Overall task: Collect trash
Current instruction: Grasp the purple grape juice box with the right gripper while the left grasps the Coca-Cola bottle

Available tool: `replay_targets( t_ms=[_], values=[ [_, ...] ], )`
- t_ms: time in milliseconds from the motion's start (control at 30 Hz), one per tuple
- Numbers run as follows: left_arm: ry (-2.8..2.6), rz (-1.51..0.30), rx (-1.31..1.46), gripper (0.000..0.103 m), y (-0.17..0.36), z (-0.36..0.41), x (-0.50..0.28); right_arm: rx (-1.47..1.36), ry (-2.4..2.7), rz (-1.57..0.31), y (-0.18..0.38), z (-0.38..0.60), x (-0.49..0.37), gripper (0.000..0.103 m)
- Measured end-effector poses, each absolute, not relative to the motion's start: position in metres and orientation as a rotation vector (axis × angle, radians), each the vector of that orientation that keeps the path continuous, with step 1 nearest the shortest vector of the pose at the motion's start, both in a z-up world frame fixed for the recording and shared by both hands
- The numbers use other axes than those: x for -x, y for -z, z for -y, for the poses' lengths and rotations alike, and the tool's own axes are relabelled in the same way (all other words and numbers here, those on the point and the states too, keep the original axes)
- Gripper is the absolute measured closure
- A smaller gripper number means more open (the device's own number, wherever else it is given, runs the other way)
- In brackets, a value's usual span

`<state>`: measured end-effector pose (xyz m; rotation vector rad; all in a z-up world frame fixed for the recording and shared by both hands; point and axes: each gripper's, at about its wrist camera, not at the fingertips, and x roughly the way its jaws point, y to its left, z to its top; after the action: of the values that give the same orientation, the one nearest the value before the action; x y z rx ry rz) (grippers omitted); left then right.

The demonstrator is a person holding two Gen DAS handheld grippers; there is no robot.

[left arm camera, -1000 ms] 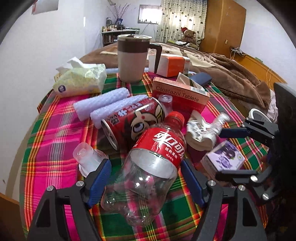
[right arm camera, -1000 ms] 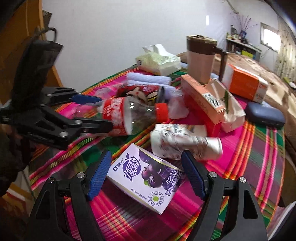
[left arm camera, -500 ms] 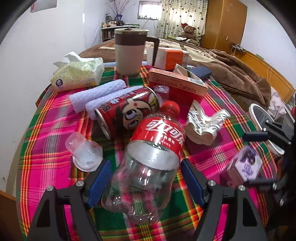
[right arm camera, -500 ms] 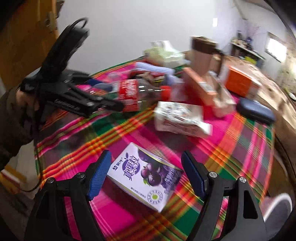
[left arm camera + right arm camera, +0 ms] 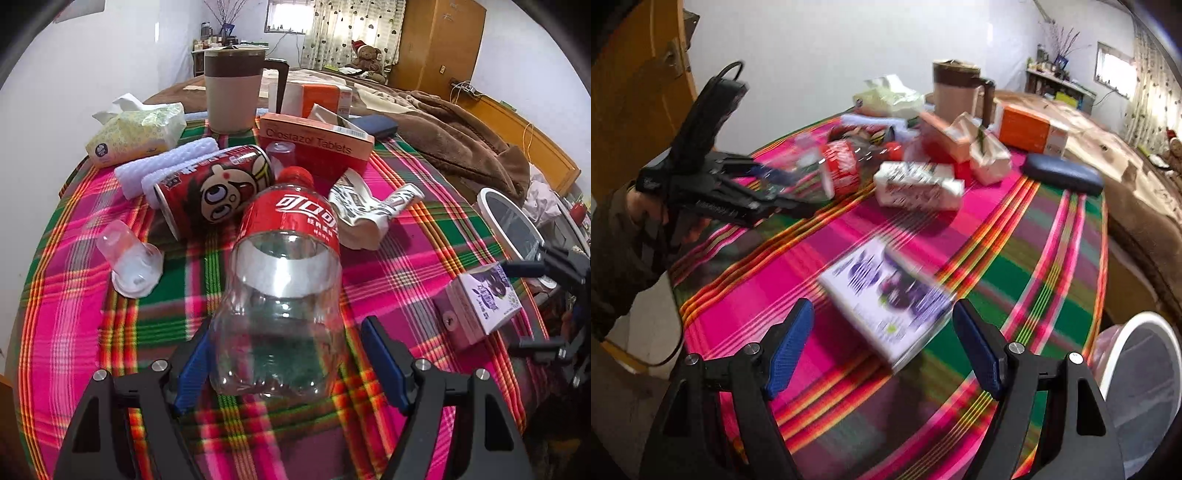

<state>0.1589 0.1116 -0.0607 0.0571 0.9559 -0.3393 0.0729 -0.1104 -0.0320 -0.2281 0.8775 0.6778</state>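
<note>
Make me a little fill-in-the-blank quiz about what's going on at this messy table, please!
1. The left hand-held gripper has its blue pads on either side of an empty plastic ____ with a red label.
2. The right hand-held gripper carries a ____ juice carton.
3. A white ____ waits past the table's edge.
4. The tablecloth has a ____ pattern.

Missing words: bottle; purple; bin; plaid

Round counter [image 5: 66, 325] under a plaid cloth, crowded at the far side.
On it lie a red can [image 5: 212, 192], two white rolls [image 5: 166, 166], a tissue pack [image 5: 136, 133], a clear cup [image 5: 129, 258], an orange tablet box [image 5: 314, 142], a crumpled carton [image 5: 364, 216], a standing jug [image 5: 232, 96], and a dark, possibly padded case [image 5: 1062, 177].
</note>
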Motion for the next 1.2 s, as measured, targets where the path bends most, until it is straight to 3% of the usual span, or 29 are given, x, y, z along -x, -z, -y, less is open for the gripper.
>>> replay_targets(
  t_ms=[400, 700, 933, 1200],
  values=[
    [0.314, -0.923, -0.056, 0.026, 0.045, -0.108, -0.168, 0.338, -0.627, -0.768, 0.015, 0.102, -0.083, 0.024],
    [0.321, -0.955, -0.068, 0.026, 0.049, -0.103, -0.187, 0.556, -0.774, -0.839, 0.032, 0.076, -0.104, 0.024],
    [0.307, -0.978, -0.068, 0.026, 0.057, -0.099, -0.196, 0.344, -0.753, -0.924, 0.041, 0.092, -0.135, 0.024],
    [0.296, -0.962, -0.098, 0.031, 0.057, -0.085, -0.196, 0.333, -0.604, -0.948, 0.053, 0.099, -0.120, 0.024]
  ],
)
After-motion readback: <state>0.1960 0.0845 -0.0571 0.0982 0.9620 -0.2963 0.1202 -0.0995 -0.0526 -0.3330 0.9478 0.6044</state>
